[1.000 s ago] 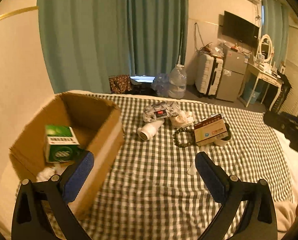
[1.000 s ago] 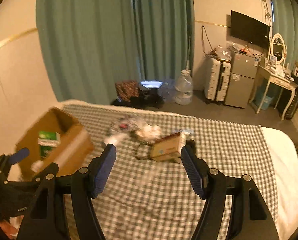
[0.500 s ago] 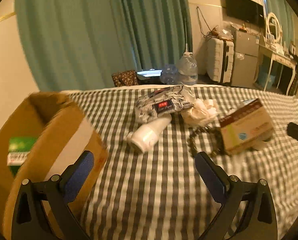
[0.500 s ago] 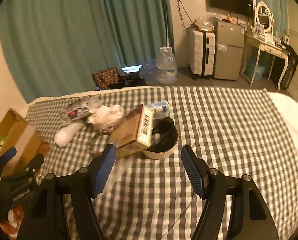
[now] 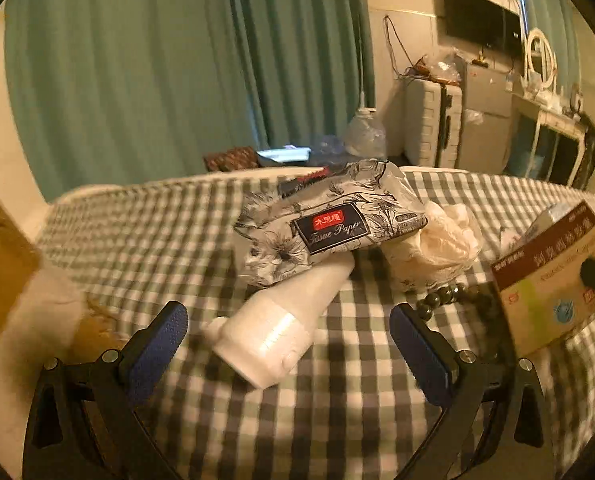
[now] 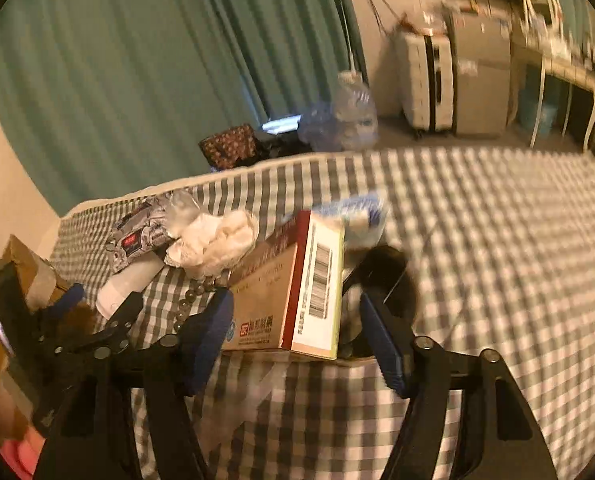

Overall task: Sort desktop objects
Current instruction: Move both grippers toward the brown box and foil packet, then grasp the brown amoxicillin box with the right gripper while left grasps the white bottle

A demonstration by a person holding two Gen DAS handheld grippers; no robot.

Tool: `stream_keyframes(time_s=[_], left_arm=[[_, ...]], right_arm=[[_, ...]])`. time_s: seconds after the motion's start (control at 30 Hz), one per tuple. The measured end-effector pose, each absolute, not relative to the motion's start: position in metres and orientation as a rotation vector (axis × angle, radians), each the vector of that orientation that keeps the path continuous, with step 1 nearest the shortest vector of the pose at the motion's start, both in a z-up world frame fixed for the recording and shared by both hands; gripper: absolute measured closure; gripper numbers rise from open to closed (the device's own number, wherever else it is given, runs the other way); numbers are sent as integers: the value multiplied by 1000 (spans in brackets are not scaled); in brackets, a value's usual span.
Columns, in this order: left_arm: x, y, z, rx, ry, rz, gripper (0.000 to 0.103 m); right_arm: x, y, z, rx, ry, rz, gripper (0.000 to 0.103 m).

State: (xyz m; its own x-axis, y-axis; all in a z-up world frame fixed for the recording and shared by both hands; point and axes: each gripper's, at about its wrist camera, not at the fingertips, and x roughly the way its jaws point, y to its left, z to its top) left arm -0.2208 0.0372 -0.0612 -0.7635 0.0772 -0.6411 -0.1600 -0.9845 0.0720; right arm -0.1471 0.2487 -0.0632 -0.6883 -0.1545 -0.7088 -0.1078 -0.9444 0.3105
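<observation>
On the checked cloth (image 5: 145, 236) lies a white bottle (image 5: 281, 328), on its side between the fingers of my open left gripper (image 5: 285, 348), untouched by either pad. A flowered tissue pack (image 5: 329, 224) rests on the bottle's far end. In the right wrist view a brown-and-white medicine box (image 6: 289, 300) stands between the fingers of my right gripper (image 6: 297, 336). Its jaws are closing, and a gap still shows at the right pad. The left gripper (image 6: 97, 312) shows at that view's left edge.
A crumpled white wad (image 5: 441, 240) and a dark bead bracelet (image 5: 445, 296) lie between the bottle and the medicine box (image 5: 553, 280). A dark round bowl (image 6: 389, 280) sits behind the box. The cardboard box (image 5: 1, 264) stands at the left. The cloth's right half (image 6: 497, 240) is bare.
Both grippers have dropped and come in close: the left now straddles the white bottle, the right the medicine box. The right jaws have narrowed. The cardboard box has slid to the left edge.
</observation>
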Motion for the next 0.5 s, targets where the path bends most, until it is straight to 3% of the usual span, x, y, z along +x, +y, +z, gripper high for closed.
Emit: stream_keyframes(time_s=[0.03, 0.1, 0.27, 0.5], left_arm=[[-223, 35, -64, -1027, 150, 2818, 0], [-227, 33, -71, -1064, 135, 2797, 0], [-230, 37, -82, -1125, 204, 2772, 0], [-239, 40, -83, -1161, 192, 2743, 0]], right_arm=[[-147, 251, -65, 1226, -565, -2792, 56], [-147, 254, -64, 1225, -626, -2780, 60], [-135, 244, -46, 1165, -579, -2783, 69], [-130, 214, -39, 1121, -428, -2783, 72]])
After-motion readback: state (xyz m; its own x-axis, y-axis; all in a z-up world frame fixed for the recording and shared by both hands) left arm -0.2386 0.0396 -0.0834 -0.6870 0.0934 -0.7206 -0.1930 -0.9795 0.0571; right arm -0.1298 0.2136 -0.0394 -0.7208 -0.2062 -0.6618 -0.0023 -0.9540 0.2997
